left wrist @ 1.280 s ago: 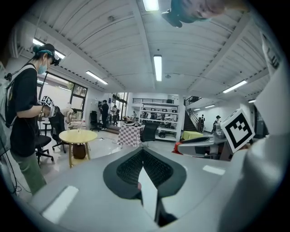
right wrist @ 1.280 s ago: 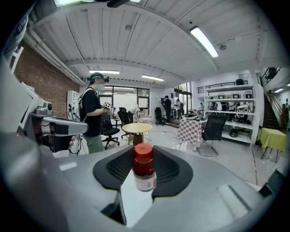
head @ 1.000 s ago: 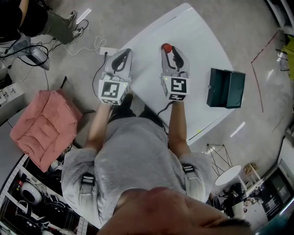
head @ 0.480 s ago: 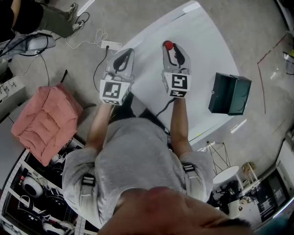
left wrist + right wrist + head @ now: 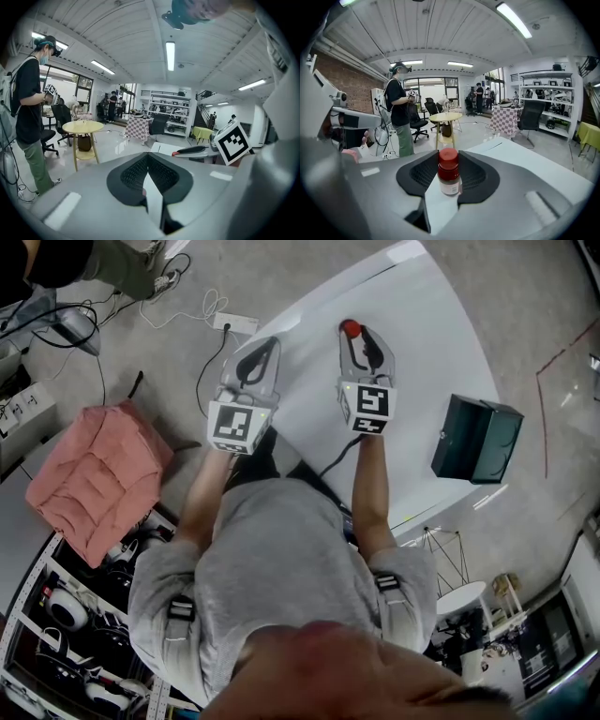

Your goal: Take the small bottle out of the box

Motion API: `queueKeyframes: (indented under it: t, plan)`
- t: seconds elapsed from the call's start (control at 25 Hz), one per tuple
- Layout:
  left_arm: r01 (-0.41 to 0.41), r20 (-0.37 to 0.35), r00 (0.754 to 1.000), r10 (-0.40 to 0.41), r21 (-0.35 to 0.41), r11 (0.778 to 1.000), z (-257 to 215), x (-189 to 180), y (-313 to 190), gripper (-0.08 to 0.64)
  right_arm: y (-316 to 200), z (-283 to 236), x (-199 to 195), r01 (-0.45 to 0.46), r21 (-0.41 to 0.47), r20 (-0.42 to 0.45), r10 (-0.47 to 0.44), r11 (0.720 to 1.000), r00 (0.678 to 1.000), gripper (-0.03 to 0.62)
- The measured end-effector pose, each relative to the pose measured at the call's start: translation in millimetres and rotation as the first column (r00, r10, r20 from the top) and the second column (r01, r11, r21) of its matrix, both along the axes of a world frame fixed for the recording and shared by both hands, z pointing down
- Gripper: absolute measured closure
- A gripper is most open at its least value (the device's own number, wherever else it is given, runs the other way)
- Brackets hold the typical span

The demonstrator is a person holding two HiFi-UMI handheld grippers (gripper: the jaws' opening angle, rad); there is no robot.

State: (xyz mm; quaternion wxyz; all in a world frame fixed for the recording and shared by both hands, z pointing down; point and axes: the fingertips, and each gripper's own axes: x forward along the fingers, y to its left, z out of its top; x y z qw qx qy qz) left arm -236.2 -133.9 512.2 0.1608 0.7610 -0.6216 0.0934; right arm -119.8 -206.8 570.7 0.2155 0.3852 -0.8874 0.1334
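**Operator:** Where is the bottle, and what holds it?

**Guide:** Your right hand-held gripper (image 5: 364, 345) pinches the bottle (image 5: 449, 180). The pads press on its body below the red cap, and it stands upright between them. It is out of the box (image 5: 476, 440), which sits near the right edge of the table (image 5: 422, 352), well apart from the bottle.

**Operator:** Why grip below the cap?

**Guide:** Probably because the body gives the pads a straight wall. The cap then stays clear, so you can check that the bottle is not tilting.

**Operator:** And my left side?

**Guide:** Your left hand-held gripper (image 5: 147, 158) has its jaws pressed together with nothing between them. It sits beside the right one at the table's left edge and takes no part in the grip. That keeps it out of the bottle's way.

**Operator:** What remains?

**Guide:** Removal looks done. No view shows whether the base touches the table. Bare table lies ahead, so lower the bottle upright and release only once it rests there.
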Motion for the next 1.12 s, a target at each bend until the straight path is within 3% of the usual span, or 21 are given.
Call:
queueKeyframes:
  t: [0.72, 1.12]
  plan:
    - [0.000, -0.006, 1.000, 0.000, 0.011, 1.000, -8.2, 5.0, 6.3, 0.549, 4.9, 4.0, 1.6, -0.006, -0.030, 0.011, 0.007, 1.000, 1.000, 0.445]
    - [-0.012, -0.003, 1.000, 0.013, 0.047, 0.999, -23.4, 4.7, 15.4, 0.549, 15.4, -16.4, 4.1, -0.023, 0.005, 0.034, 0.023, 1.000, 0.999, 0.426]
